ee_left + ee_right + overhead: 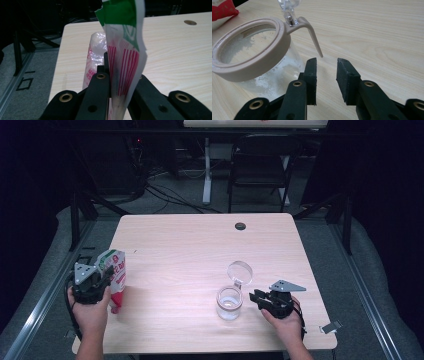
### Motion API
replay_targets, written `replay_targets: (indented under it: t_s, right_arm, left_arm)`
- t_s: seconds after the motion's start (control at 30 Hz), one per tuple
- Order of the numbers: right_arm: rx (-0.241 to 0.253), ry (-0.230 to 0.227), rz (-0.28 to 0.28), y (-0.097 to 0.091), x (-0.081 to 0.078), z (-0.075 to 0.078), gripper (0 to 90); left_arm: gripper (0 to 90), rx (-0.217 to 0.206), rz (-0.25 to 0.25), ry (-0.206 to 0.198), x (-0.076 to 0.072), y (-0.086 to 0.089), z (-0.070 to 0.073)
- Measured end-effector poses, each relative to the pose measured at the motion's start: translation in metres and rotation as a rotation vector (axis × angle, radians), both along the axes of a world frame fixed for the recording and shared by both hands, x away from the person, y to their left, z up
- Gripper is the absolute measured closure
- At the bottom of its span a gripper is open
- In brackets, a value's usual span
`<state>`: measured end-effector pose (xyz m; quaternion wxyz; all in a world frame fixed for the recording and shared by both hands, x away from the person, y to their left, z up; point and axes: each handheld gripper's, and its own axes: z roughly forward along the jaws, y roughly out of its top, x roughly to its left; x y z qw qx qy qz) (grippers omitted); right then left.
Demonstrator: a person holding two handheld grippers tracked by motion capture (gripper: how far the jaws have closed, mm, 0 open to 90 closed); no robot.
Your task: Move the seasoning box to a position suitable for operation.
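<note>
High view | left gripper [102, 282] clamps bag [114, 270] | right gripper [256, 296] apart, apparently beside jar [229, 303]

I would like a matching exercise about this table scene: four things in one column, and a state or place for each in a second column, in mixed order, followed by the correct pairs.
Things:
1. packet
2. jar
3. left hand-held gripper
4. right hand-held gripper

States or places:
A. jaws apart, nothing between them, beside the jar
B. clear glass, beige rim, lid flipped open
C. red, white and green, held near the table's left edge
D. jaws clamped on the packet

Pairs: 1-C, 2-B, 3-D, 4-A
</note>
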<state>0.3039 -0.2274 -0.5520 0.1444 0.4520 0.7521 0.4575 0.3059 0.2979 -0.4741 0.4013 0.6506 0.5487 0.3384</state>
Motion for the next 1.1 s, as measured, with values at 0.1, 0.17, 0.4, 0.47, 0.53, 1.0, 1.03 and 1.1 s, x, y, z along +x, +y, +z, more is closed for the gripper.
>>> replay_targets:
  t_s: [0.1,0.17,0.4,0.47,0.53,1.0,1.03,1.1]
  right_arm:
    - [0.003,-0.002,-0.001,0.0,0.0,0.0,70.0]
    - [0.0,-0.004,-0.002,0.0,0.0,0.0,69.9]
    - [0.006,-0.007,0.003,0.0,0.0,0.0,69.8]
    - [0.006,-0.008,0.002,0.0,0.0,0.0,69.8]
    - [0.003,-0.008,0.001,0.0,0.0,0.0,69.7]
    - [0.004,-0.007,0.001,0.0,0.0,0.0,69.3]
    - [0.004,-0.007,0.001,0.0,0.0,0.0,69.3]
    - [0.005,-0.007,-0.001,0.0,0.0,0.001,69.3]
  left_arm:
    - [90.0,0.0,0.009,-0.006,-0.002,0.003,0.004]
    - [90.0,0.002,0.019,-0.016,-0.005,0.005,0.008]
    - [90.0,-0.033,0.003,-0.056,-0.013,0.006,0.022]
    - [90.0,-0.026,-0.011,-0.061,-0.014,0.002,0.026]
    - [90.0,-0.021,-0.027,-0.06,-0.014,-0.003,0.027]
    - [90.0,-0.002,-0.216,-0.003,-0.008,-0.05,0.026]
    - [90.0,-0.002,-0.216,-0.003,-0.008,-0.05,0.026]
    - [90.0,0.01,-0.249,0.0,-0.008,-0.06,0.027]
